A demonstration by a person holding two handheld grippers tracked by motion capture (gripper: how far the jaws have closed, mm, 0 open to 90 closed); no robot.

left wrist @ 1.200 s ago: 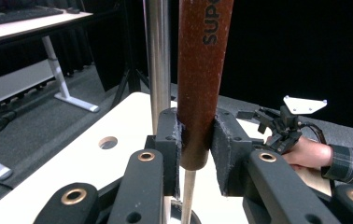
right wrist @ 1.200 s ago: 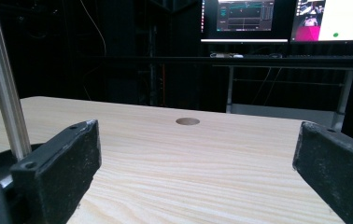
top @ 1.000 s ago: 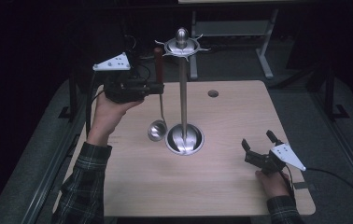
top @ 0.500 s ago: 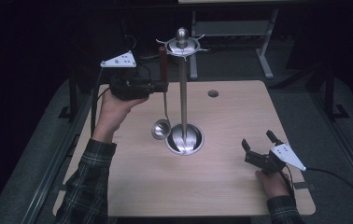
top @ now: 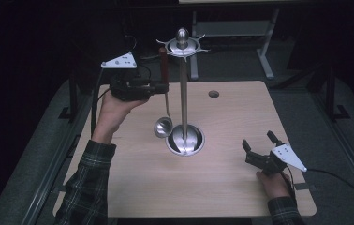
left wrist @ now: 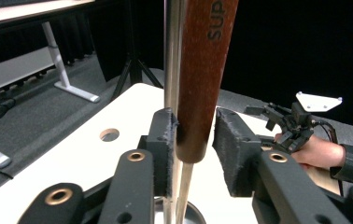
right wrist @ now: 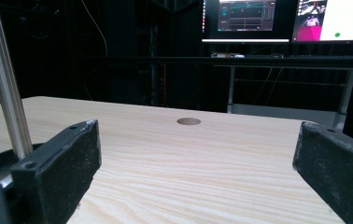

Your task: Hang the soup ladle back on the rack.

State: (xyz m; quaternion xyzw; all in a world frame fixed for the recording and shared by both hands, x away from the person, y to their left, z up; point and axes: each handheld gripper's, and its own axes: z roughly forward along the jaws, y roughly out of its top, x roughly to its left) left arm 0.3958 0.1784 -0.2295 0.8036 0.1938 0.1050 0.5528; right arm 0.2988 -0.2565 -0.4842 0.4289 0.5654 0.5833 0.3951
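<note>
The table (top: 222, 187) is mostly bare wood, and the stand (top: 183, 93) rises from its middle on a round steel base. My ladle (top: 165, 101) hangs upright just beside the stand's pole, its brown handle up at the hook ring and its bowl low, near the base but seemingly clear of it.

My left gripper (top: 162, 87) has just been opening. In the left gripper view the handle (left wrist: 201, 79) sits between the pads; one pad (left wrist: 165, 140) looks to touch it while the other (left wrist: 228, 149) stands a little apart, so I read the grip as released, with the ladle probably carried by a hook. I cannot see the hook itself catch.

To do this step well, I'd open evenly and a bit further, so neither pad drags the handle and sets the ladle swinging against the pole, then back straight out, level, away from the stand.

My left hand (top: 114, 110) is raised, with the forearm angled up from the table edge and the gripper level, pointing at the stand. My right gripper (top: 259, 149) rests low near the right edge, well apart, jaws wide with nothing between them
</note>
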